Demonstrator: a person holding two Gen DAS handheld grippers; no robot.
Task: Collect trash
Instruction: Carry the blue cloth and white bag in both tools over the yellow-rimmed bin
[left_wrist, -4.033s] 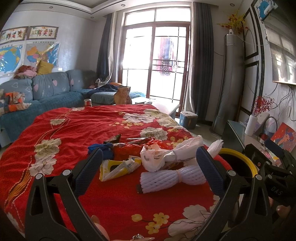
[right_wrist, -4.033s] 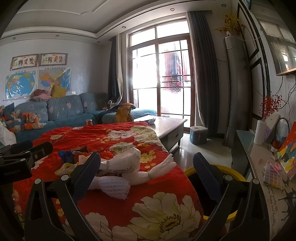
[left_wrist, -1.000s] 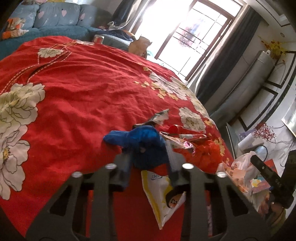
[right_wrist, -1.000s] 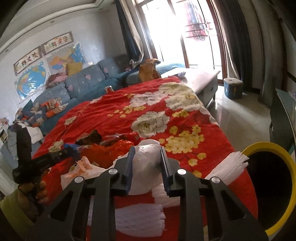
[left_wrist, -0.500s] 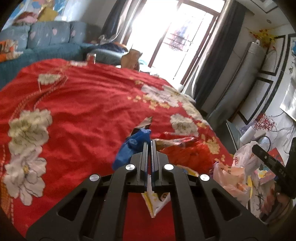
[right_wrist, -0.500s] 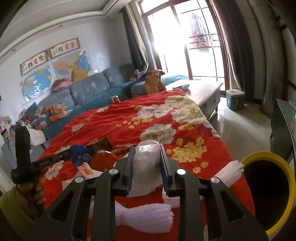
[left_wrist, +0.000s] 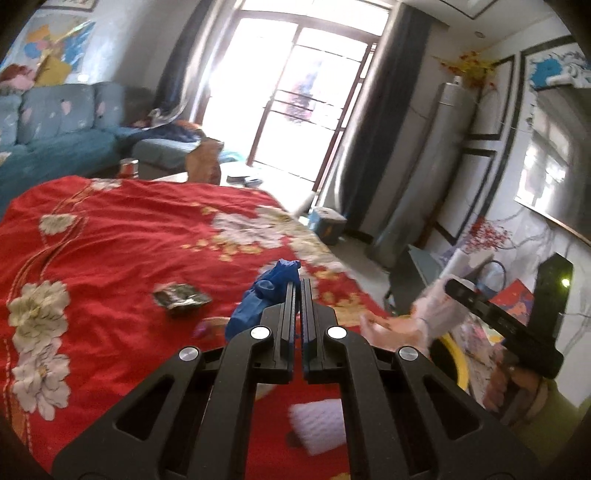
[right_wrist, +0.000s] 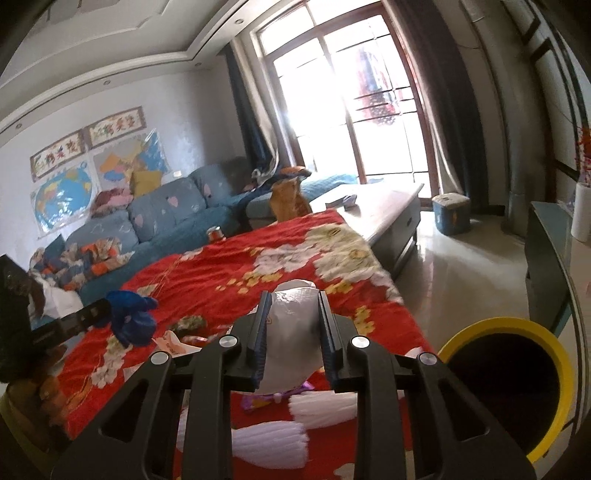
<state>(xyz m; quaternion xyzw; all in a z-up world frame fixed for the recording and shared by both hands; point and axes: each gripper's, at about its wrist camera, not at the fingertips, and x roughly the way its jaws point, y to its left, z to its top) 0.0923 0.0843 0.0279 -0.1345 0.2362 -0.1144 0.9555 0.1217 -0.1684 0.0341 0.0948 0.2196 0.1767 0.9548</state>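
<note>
Above red cloth, left tongs pinching blue rag, right tongs clamping white bag

Red floral bedspread is covering the surface. Crumpled dark wrapper & white foam fruit nets are lying on it.

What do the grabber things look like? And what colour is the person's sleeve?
Each grabber, the left gripper and the right gripper, is matte black with triangle cut-outs and round silver screws. The fingers have ribbed dark-blue pads. The sleeve looks yellow-green.
</note>
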